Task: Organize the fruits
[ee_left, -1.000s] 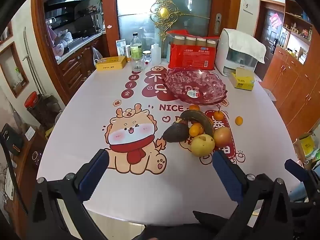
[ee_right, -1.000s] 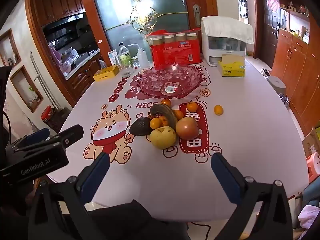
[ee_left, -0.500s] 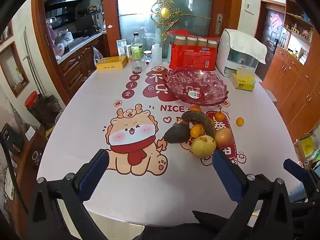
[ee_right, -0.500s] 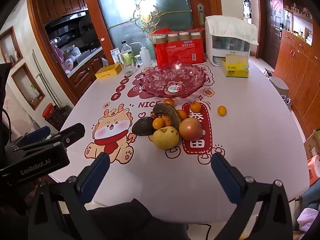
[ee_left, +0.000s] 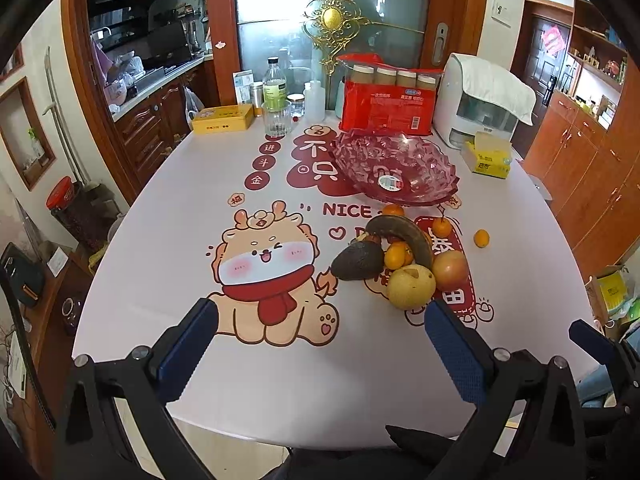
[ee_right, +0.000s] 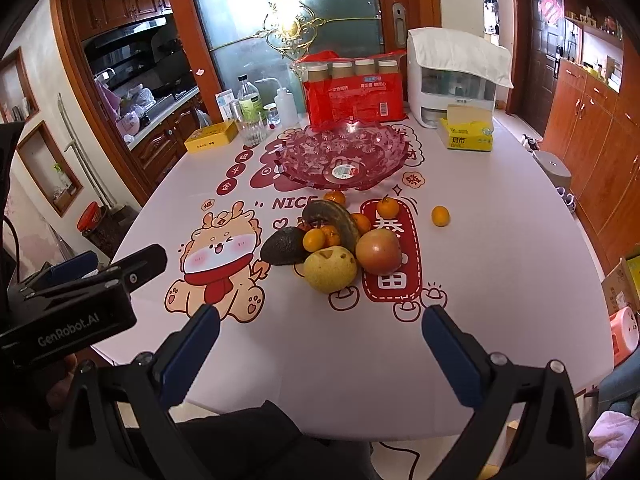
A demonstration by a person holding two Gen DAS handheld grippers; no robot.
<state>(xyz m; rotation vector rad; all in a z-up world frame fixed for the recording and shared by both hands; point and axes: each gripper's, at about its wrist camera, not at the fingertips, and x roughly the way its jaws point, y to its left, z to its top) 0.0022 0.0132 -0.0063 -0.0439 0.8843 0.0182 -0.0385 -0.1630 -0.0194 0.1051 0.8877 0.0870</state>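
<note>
Both grippers, left (ee_left: 320,344) and right (ee_right: 320,340), gape wide and carry nothing; we're at approach. Fruit pile sits ahead of both, pear (ee_right: 330,268) nearest, glass bowl (ee_right: 344,156) beyond it. Next we likely reach forward and close on the pear.
</note>
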